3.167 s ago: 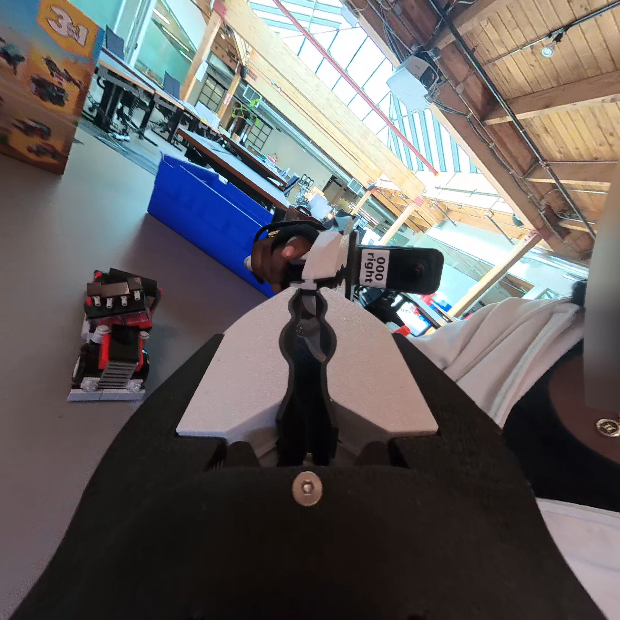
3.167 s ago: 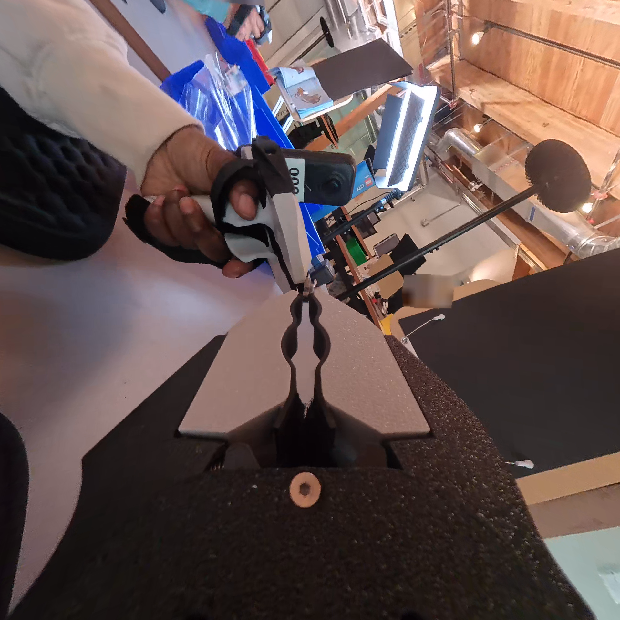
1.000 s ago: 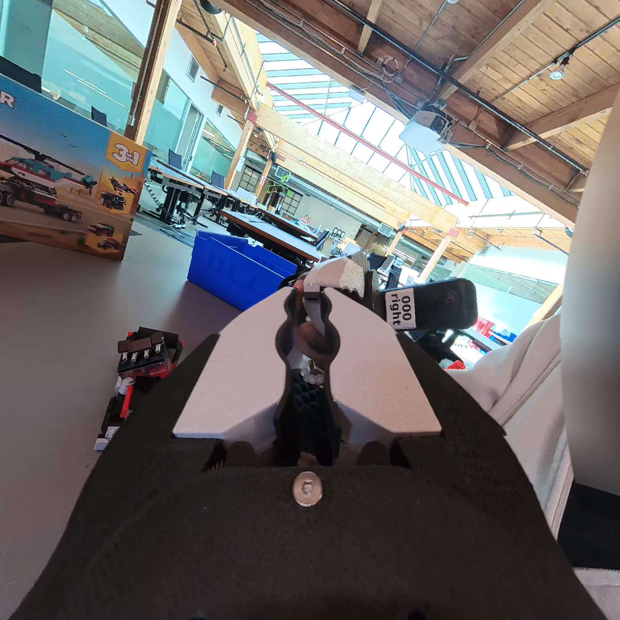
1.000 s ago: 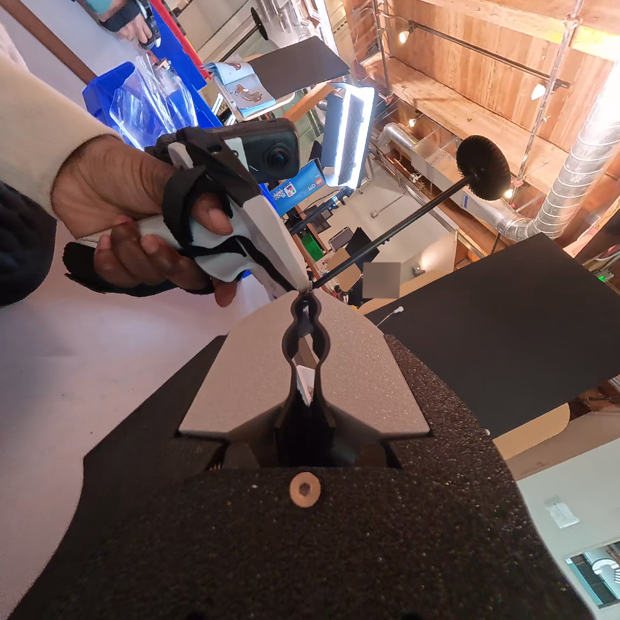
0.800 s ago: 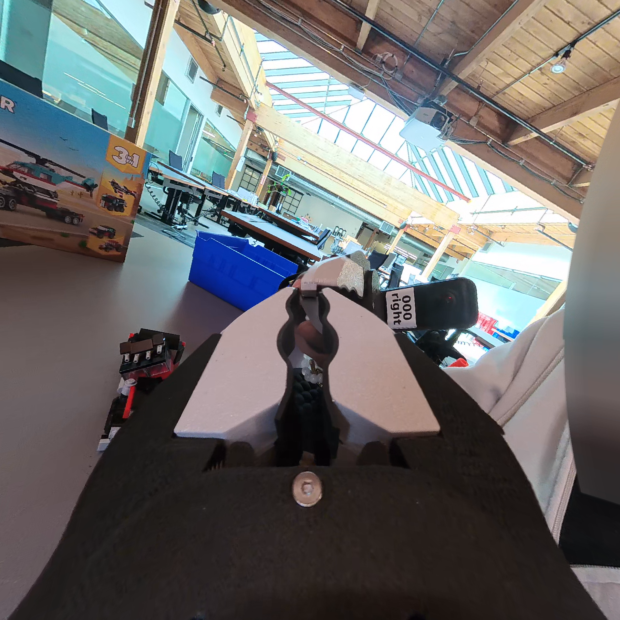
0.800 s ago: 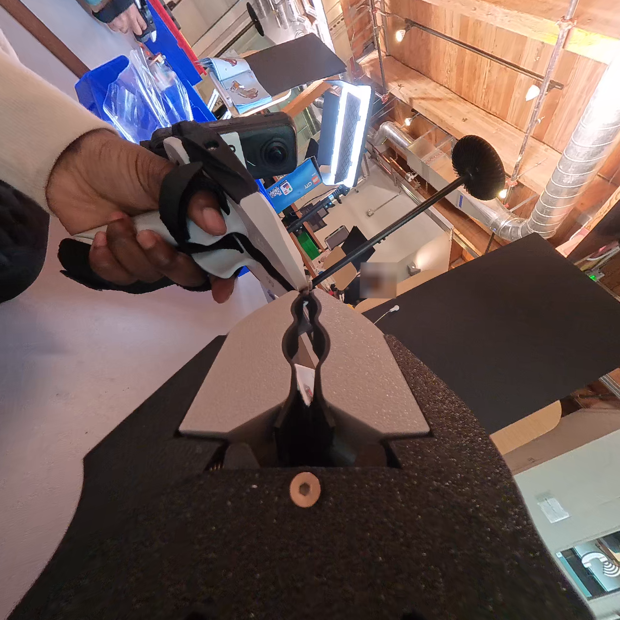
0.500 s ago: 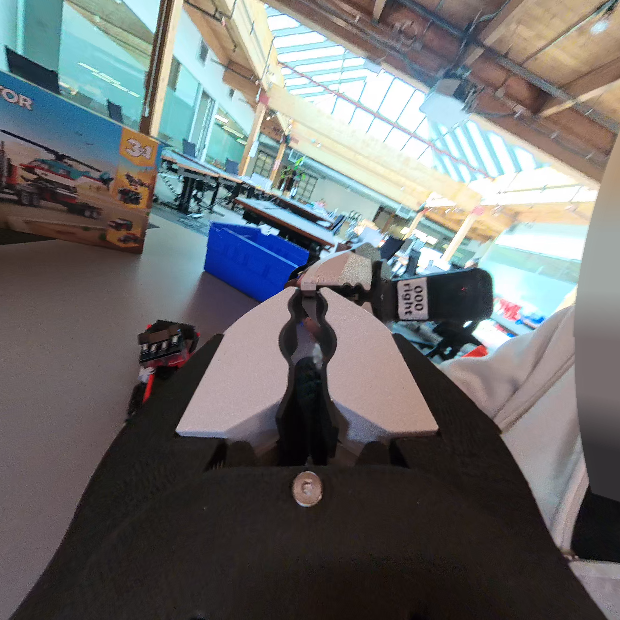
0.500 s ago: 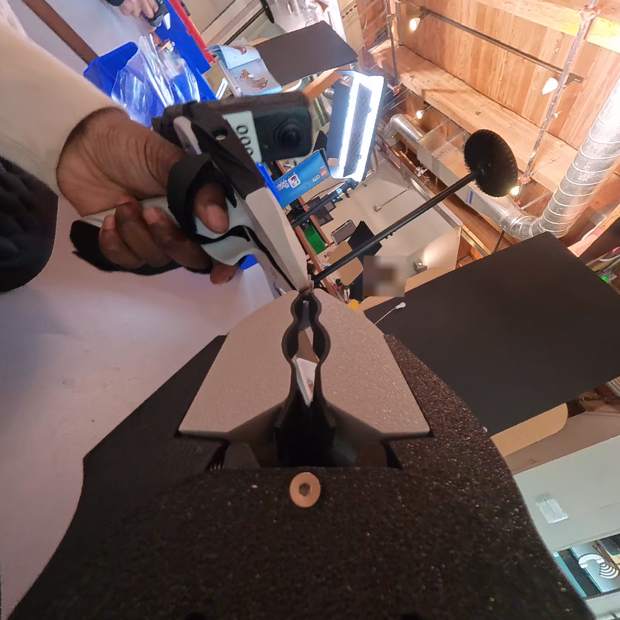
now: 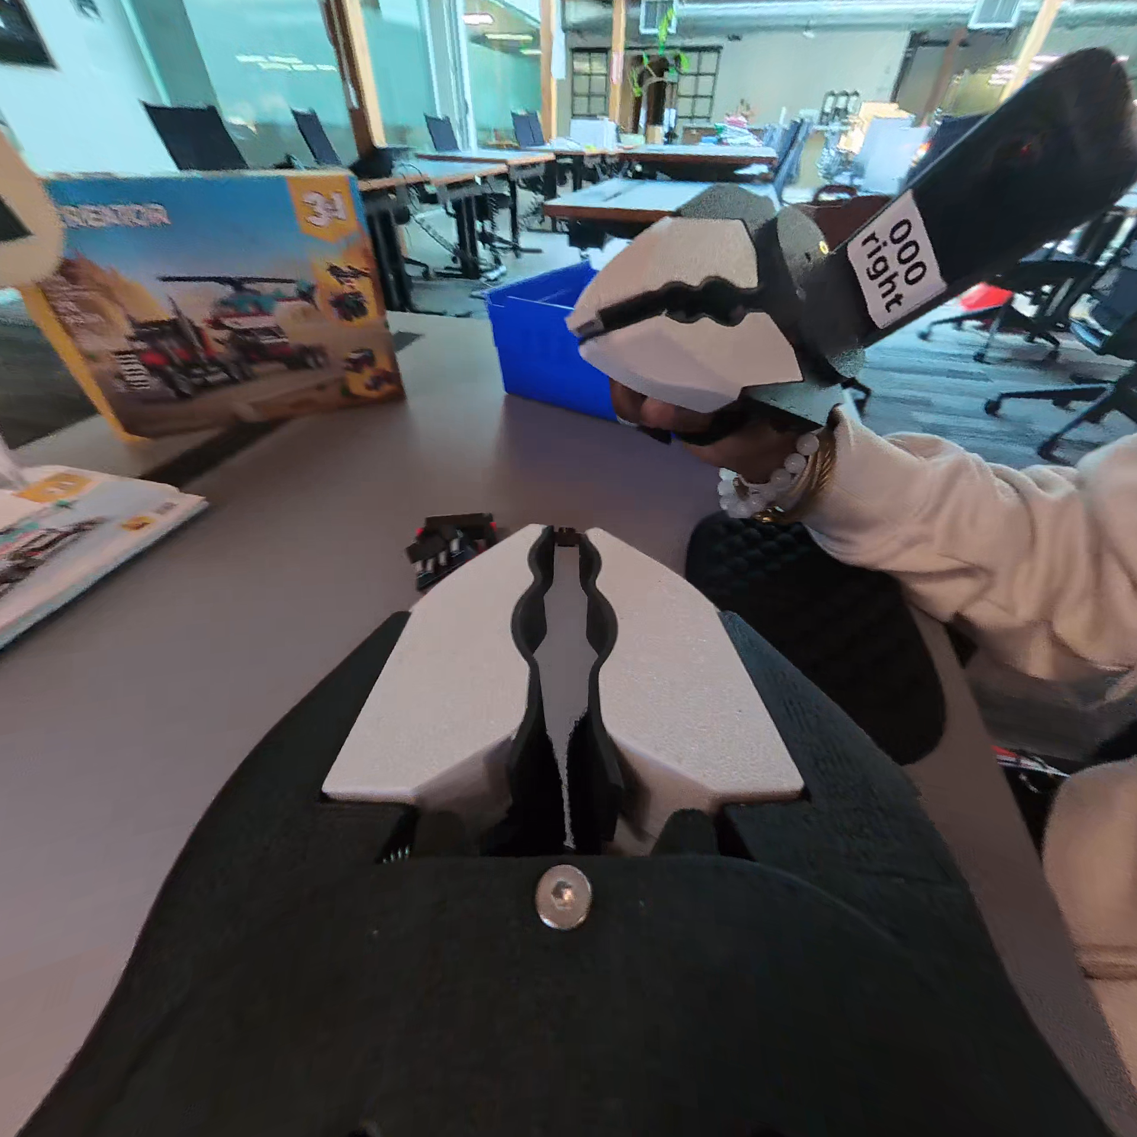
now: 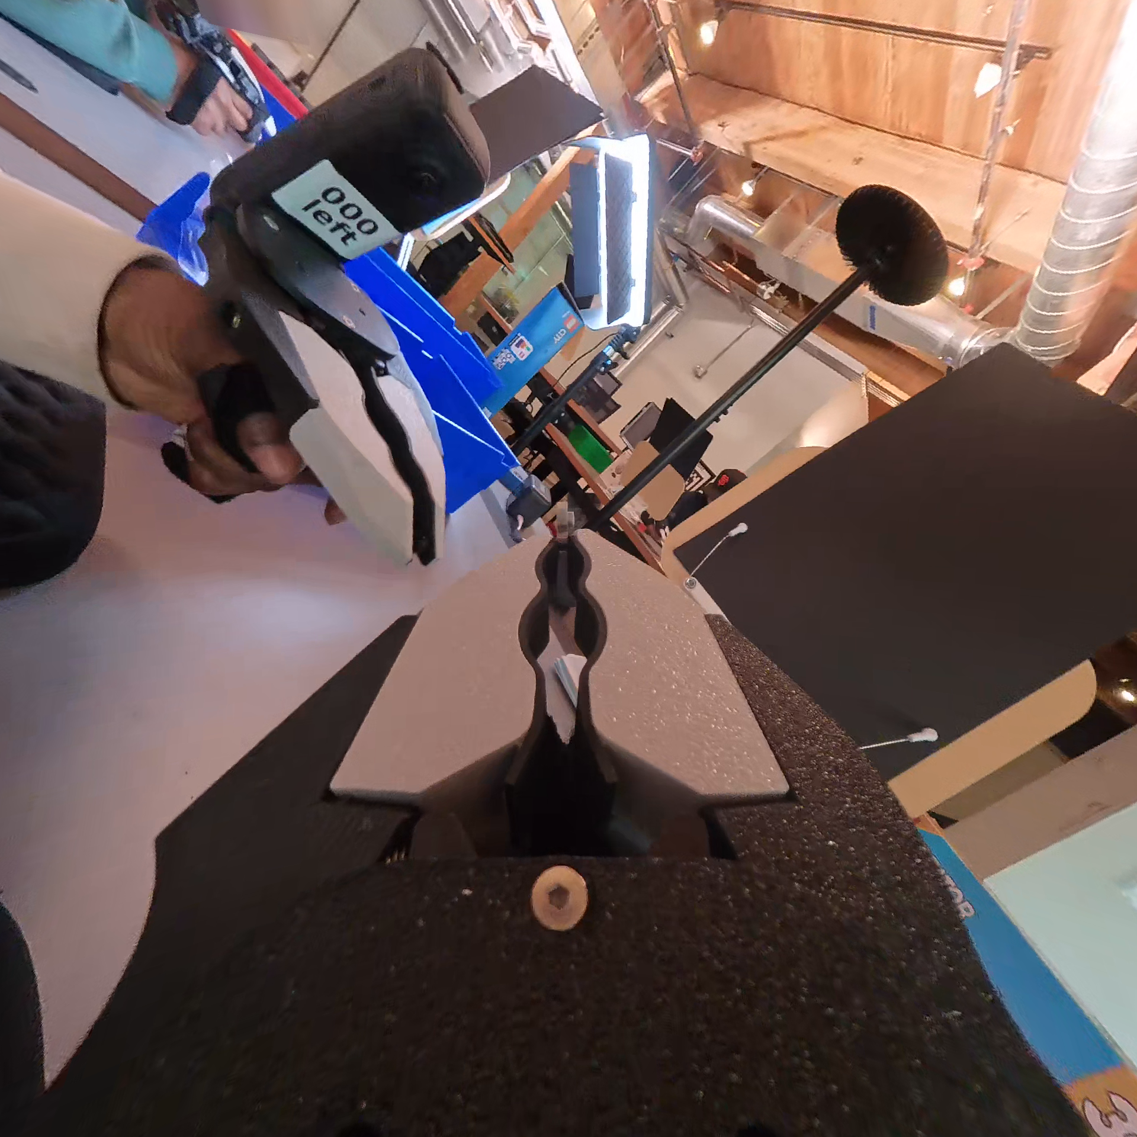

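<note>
In the left wrist view my left gripper [image 9: 565,536] is shut on a small dark brick piece [image 9: 565,534] pinched at its very tips, low over the grey table [image 9: 246,615]. A black and red toy car model [image 9: 452,547] sits on the table just left of those tips. My right gripper [image 9: 578,326] is raised at the upper right with its fingers together. In the right wrist view my right gripper [image 10: 561,534] is shut, and a tiny white and red piece [image 10: 561,524] shows at its tips. My left gripper [image 10: 421,550] hangs to the left, apart from it.
A toy set box [image 9: 209,295] stands at the back left, with an instruction booklet [image 9: 74,535] lying in front of it. A blue bin [image 9: 541,344] is behind the car. A black padded cushion [image 9: 812,627] lies under the right sleeve. Black boards [image 10: 923,554] and a light panel [image 10: 609,234] stand to the right. The tips of one gripper are about 6 centimetres away from the tips of the other.
My left gripper closed at the right gripper's tips, then pulled away and swung down towards the table and the toy car with the dark piece. The two grippers now stand apart.
</note>
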Action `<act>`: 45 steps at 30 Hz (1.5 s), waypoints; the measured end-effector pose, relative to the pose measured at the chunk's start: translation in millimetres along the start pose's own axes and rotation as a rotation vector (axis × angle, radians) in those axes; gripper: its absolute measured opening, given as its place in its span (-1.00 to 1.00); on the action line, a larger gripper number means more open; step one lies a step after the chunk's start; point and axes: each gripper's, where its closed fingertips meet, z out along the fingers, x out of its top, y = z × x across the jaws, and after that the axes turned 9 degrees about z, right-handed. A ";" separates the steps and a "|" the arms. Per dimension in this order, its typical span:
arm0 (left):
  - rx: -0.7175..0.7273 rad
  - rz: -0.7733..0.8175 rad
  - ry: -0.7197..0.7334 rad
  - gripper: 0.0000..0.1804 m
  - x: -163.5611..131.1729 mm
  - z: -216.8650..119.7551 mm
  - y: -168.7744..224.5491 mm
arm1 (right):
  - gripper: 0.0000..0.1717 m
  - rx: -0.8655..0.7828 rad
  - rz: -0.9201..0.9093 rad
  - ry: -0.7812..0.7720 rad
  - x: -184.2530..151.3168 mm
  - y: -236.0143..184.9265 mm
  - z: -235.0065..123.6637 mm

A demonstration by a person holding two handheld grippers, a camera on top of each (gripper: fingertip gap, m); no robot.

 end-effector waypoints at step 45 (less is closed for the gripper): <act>0.910 -0.239 -0.502 -0.80 -111.2 -241.9 -65.3 | -0.97 0.022 -0.092 -0.049 -6.0 -14.0 8.5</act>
